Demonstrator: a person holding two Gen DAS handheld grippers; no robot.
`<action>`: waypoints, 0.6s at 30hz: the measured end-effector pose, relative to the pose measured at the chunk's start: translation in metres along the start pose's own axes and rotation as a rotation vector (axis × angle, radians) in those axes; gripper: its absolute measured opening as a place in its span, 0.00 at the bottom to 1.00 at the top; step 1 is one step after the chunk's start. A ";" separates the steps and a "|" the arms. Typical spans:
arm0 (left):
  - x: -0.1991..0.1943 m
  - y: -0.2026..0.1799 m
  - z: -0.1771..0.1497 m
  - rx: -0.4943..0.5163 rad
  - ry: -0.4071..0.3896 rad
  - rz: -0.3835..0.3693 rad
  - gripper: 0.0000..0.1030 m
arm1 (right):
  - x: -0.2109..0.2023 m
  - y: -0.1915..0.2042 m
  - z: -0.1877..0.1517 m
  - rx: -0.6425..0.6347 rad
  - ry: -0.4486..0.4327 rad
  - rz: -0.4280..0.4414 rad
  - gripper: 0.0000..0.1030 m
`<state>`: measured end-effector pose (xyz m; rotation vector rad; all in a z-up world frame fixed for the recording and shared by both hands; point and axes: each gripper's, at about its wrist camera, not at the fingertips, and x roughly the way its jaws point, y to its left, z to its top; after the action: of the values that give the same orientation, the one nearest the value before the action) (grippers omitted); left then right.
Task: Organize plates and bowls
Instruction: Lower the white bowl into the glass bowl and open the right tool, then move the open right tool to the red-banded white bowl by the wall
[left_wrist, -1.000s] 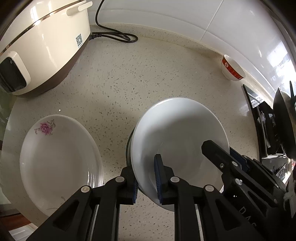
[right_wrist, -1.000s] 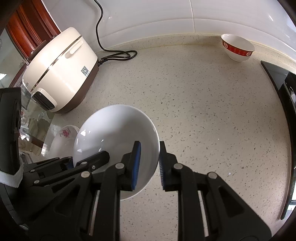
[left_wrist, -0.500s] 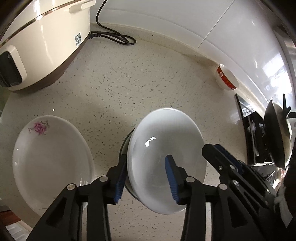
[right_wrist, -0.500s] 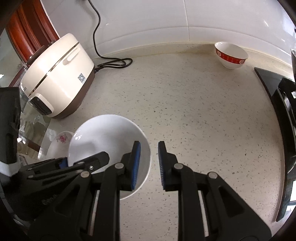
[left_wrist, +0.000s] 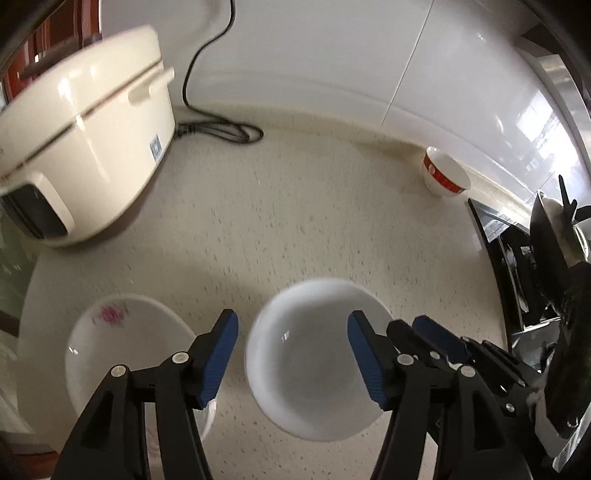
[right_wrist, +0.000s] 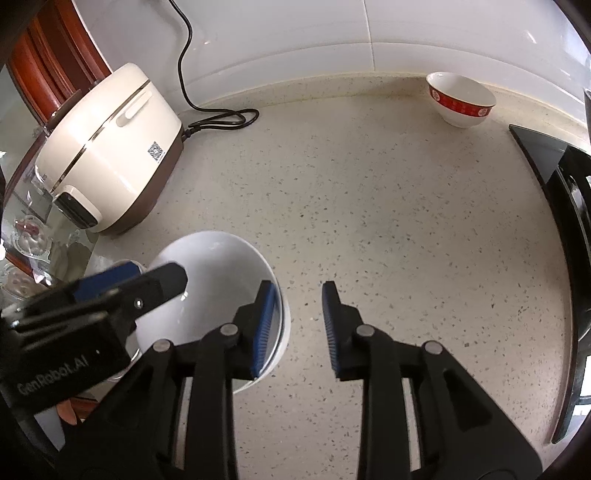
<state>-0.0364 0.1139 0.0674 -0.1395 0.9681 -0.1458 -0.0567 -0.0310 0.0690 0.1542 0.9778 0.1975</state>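
Counter: speckled cream countertop (right_wrist: 388, 221) under us, meeting a white tiled wall (right_wrist: 443, 33) far ahead of both sets of jaws.
Left gripper: our left gripper (left_wrist: 293, 356) has its blue-padded jaws standing wide and opening; no pad presses on anything.
White bowl: the plain white bowl (left_wrist: 317, 373) sits on the counter, seen between and below the left jaws, free of both pads. From the right wrist view the same bowl (right_wrist: 218, 280) lies to the left of the right jaws, with the right gripper's left pad in front of its rim; we cannot tell whether pad and rim touch.
Right gripper: our right gripper (right_wrist: 297, 328) shows a narrow gap that is opening, with only bare counter between the pads.
Flowered plate: a white plate with a pink flower (left_wrist: 122, 343) lies on the counter just left of the left jaws, beside the white bowl, partly behind the left finger.
Red-banded bowl: a small white bowl with a red band (right_wrist: 460, 98) stands upright far ahead and to the right of both jaws, close to the wall.
Rice cooker: a cream rice cooker (right_wrist: 107, 151) stands ahead and to the left of the jaws, its black cord (right_wrist: 218, 122) looping on the counter and running up the wall.
Stove: a black cooktop (right_wrist: 565, 206) edges the counter to the right of the right jaws.
Blur: the left wrist view is smeared, so fine detail on the bowl's rim is unclear to us.
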 end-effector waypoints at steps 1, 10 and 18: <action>-0.001 0.000 0.002 0.001 -0.006 0.001 0.61 | -0.001 -0.001 0.001 0.005 -0.005 0.008 0.29; 0.006 -0.022 0.020 -0.022 0.009 -0.067 0.66 | -0.020 -0.024 0.012 0.072 -0.084 0.060 0.39; 0.027 -0.066 0.042 0.001 0.067 -0.132 0.67 | -0.027 -0.071 0.022 0.159 -0.100 0.024 0.43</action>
<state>0.0089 0.0462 0.0811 -0.1985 1.0260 -0.2737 -0.0464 -0.1073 0.0871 0.3190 0.8917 0.1323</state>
